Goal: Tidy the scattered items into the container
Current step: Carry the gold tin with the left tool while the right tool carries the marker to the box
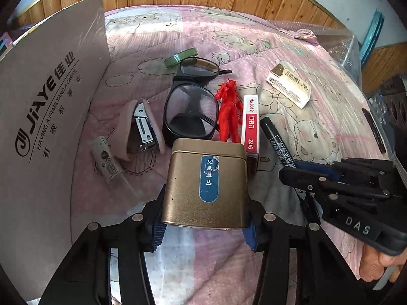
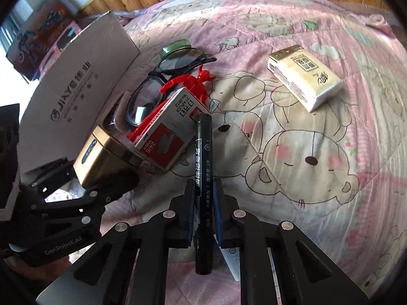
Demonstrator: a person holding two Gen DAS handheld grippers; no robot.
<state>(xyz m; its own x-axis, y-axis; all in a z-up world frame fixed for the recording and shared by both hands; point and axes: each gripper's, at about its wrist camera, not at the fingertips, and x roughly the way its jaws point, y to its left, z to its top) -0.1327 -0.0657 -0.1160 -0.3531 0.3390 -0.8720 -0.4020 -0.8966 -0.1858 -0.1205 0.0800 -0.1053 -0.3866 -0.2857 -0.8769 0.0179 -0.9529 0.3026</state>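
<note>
Left hand-held gripper: we clamp square gold metal tin | right hand-held gripper: clamps black marker pen | container: cardboard box, left | remaining on bed: glasses, staples, far-right tissue pack.

glasses behind tin, figurine right

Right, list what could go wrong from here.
1. The left gripper grips the smooth gold metal tin only near its bottom edge; it may tip or slip.
2. Carrying the black marker pen, the right gripper could knock the red-and-white staples box beside its tip.
</note>
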